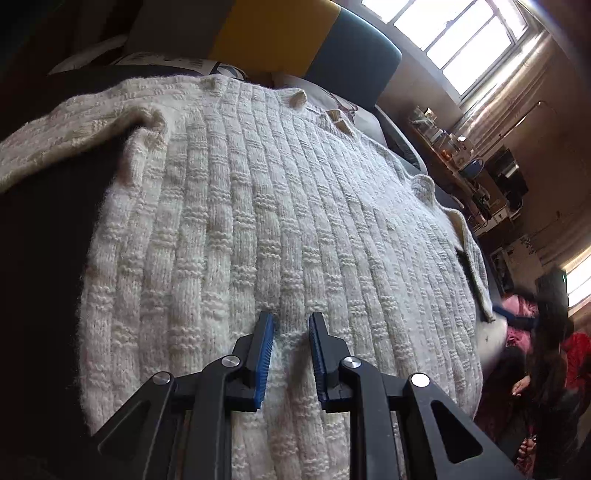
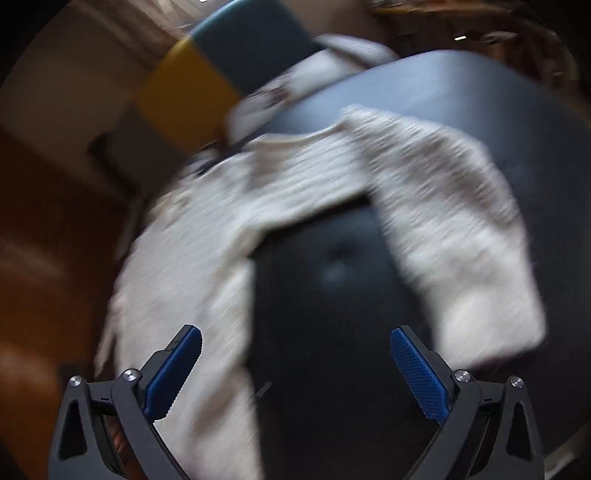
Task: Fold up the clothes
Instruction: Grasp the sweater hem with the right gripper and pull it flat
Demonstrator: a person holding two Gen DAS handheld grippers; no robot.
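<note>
left gripper (image 1: 291, 318): nearest in left wrist view, low over hem end of sweater, blue pads narrow, small ridge of knit bunched between them; real pinch or just pressed on top, cannot tell.
right gripper (image 2: 295, 341): jaws spread wide, nothing between, hovering above dark cover; left finger over body edge of knit, right finger near cuff end of sleeve; view motion-blurred.
sweater (image 1: 266, 206): cream chunky knit, laid flat on bed, long axis running away from left gripper, hem near, neckline far toward headboard; ribs run along same axis.
sleeve (image 2: 461, 229): in right wrist view, angled out from shoulder and down toward camera, cuff end near, dark gap between it and body.
other sleeve (image 1: 55, 136): stretched off to left edge in left wrist view, slightly bunched at armpit.
bed cover (image 2: 332, 295): dark, under garment.
headboard (image 1: 288, 33): yellow and teal panels, beyond neckline.
window (image 1: 454, 33): bright, far upper right.
shelf (image 1: 454, 155): cluttered, far right, details too small.
</note>
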